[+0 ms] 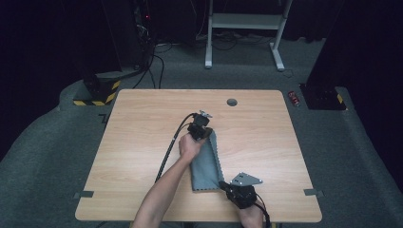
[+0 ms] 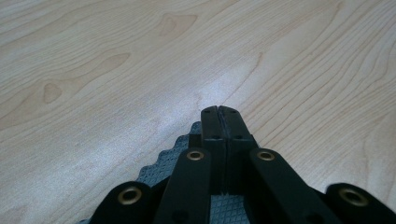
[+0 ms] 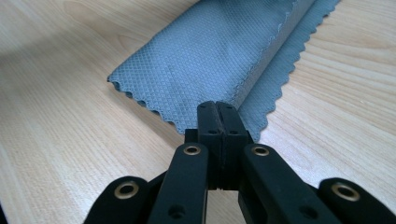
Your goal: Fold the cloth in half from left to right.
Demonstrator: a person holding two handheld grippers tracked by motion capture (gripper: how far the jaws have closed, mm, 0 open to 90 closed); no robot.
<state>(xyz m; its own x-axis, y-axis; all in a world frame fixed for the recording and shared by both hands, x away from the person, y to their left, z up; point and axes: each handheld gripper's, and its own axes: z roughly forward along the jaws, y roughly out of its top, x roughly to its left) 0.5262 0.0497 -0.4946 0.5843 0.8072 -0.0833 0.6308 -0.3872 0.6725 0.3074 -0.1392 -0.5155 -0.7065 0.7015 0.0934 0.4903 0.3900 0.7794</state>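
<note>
Right gripper view: grey waffle-textured, scallop-edged cloth (image 3: 210, 60)

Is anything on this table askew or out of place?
Slightly. The folded grey cloth does not match up: in the right gripper view the top layer stops short, leaving a strip of the lower layer's zigzag edge exposed. Nothing looks spilled or damaged on the table.

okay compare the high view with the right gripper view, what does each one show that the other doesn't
High view: the whole wooden table, the person's left hand with the left gripper at the far end of the grey cloth, and the floor. Right gripper view: the cloth's diamond weave, scalloped edge and folded-over layer. Both: the cloth and the right gripper, jaws shut at its near end.
</note>
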